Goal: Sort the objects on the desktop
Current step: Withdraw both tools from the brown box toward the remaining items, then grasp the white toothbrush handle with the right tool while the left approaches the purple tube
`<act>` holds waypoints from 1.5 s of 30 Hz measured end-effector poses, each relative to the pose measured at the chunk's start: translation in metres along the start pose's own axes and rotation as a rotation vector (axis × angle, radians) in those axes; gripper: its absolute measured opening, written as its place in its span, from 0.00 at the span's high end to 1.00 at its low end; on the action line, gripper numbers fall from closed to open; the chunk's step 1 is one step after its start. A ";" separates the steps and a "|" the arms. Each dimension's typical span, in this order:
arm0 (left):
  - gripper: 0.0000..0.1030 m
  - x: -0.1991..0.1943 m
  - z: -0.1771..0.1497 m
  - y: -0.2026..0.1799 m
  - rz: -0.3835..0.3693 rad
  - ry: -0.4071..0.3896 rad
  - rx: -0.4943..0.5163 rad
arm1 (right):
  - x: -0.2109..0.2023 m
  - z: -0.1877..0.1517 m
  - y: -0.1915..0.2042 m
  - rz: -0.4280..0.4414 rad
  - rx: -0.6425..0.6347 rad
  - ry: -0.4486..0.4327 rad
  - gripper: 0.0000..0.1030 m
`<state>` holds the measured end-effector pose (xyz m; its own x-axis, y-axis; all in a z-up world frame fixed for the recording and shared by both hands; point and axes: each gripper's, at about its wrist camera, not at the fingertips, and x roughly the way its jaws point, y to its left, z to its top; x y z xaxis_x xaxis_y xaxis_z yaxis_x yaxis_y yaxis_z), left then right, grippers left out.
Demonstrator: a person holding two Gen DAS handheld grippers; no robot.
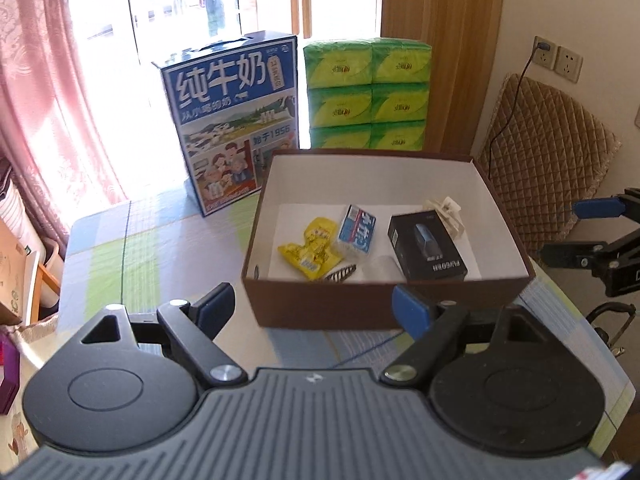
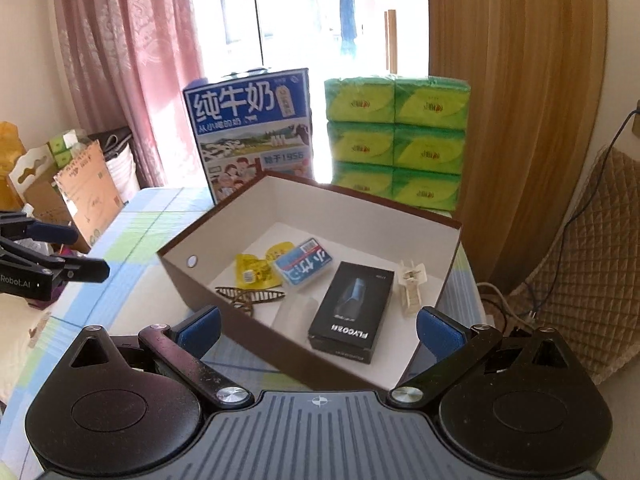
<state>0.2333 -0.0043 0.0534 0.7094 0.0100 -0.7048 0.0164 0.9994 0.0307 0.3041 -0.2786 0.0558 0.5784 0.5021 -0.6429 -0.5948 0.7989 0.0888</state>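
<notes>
Table [image 1: 160, 240], checked cloth, items left to right. Blue milk carton [image 1: 234, 120], upright, printed "纯牛奶" and "1956". Green tissue packs [image 1: 366, 94], stacked just beside the carton, label too small to read. Brown box [image 1: 384, 300], open, white inside, near both. Contents: yellow snack packet [image 1: 310, 250]; blue-and-white pack [image 1: 357, 230], Chinese lettering, touching the packet; dark hair clip [image 1: 340, 273] by the near wall; black carton [image 1: 428, 250], marked "FLYCO" in the right wrist view; white plastic clip [image 1: 446, 212] beside it. Left gripper [image 1: 316, 304]: fingers wide apart, empty, before the box. Right gripper [image 2: 318, 326]: fingers apart, empty, straddling the box's near corner.
</notes>
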 end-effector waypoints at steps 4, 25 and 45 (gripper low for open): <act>0.19 -0.016 -0.020 0.001 0.008 0.000 -0.008 | -0.013 -0.014 0.013 -0.009 -0.005 -0.005 0.02; 0.19 -0.044 -0.116 0.013 0.037 0.112 -0.084 | -0.024 -0.081 0.053 0.031 0.018 0.082 0.02; 0.19 -0.014 -0.170 0.055 0.092 0.249 -0.188 | 0.046 -0.118 0.092 0.134 -0.086 0.225 0.02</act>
<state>0.1042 0.0559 -0.0554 0.5071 0.0849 -0.8577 -0.1867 0.9823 -0.0131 0.2099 -0.2207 -0.0555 0.3584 0.5076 -0.7835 -0.7087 0.6943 0.1256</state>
